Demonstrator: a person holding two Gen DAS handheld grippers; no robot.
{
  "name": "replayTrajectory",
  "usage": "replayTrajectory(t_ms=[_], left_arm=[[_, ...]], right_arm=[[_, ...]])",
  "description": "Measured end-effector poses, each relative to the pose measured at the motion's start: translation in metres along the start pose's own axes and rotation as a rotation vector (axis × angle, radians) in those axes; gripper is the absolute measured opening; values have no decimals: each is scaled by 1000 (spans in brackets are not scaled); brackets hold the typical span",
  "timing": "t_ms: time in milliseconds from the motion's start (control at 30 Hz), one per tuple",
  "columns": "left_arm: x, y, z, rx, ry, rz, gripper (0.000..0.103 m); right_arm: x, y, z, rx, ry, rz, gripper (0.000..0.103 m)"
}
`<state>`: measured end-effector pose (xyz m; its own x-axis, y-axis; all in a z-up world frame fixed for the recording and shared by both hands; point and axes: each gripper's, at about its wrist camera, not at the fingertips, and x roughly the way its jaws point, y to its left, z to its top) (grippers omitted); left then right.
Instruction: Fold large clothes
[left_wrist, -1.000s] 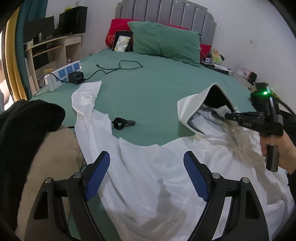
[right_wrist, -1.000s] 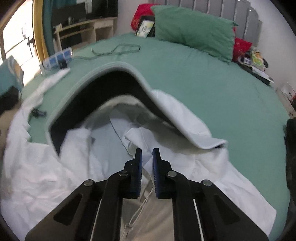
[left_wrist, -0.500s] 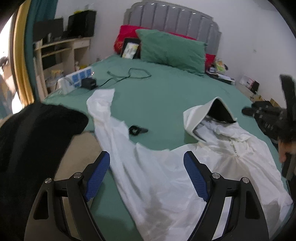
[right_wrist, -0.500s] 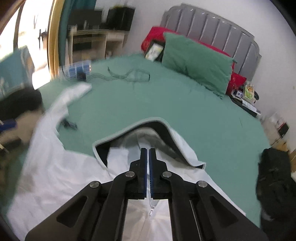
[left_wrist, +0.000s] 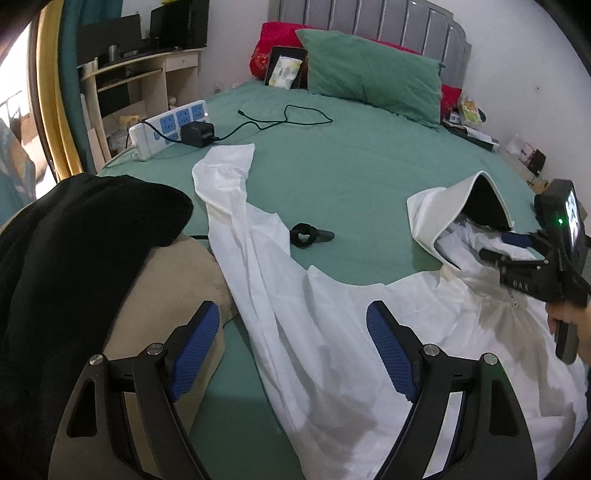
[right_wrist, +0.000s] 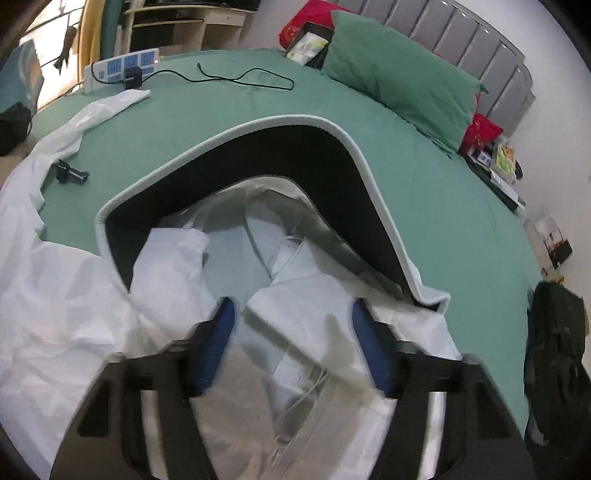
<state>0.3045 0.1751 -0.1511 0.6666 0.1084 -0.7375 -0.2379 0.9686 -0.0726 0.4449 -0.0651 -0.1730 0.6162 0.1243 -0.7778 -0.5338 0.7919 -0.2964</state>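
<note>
White jacket (left_wrist: 354, 354) lying spread on green bed (left_wrist: 354, 177), hood (left_wrist: 458, 218) at 3 o'clock, sleeve (left_wrist: 225, 173) reaching toward 11. Right gripper (right_wrist: 291, 343) hovering over collar, jaws opening, loose fabric lying between, not pinched. Left gripper (left_wrist: 291, 354) gaping wide, gripping nothing. Black clip (left_wrist: 310, 235) and power strip (left_wrist: 166, 127) lying at 12.

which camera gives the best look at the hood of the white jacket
The right wrist view: the hood fills the frame, its dark lining and pale brim plain. The left wrist view shows the hood small, side-on at the right edge, beside the right gripper.
</note>
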Motion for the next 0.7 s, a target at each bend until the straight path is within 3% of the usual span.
replayTrajectory(t_ms=[67,100,267,400,567,700], left_arm=[[3,-2,-2,8,8,4,85],[4,-2,-3,6,17,1,85],[-3,0,-2,-17,5,-16,85],[-17,4,3,-25,-32,-25,85],[-31,18,8,-56,-62,-16,85],[-42,32,11,-80,-92,7,85]], right_arm=[[4,-3,2,-15,10,-12,4],[3,-5,3,-7,3,-4,2],[-31,-13,9,29,-81,-32,2],[-87,0,23,35,-171,-9,2],[-144,46,40,49,-243,117,2],[-154,93,39,51,-244,216,2]])
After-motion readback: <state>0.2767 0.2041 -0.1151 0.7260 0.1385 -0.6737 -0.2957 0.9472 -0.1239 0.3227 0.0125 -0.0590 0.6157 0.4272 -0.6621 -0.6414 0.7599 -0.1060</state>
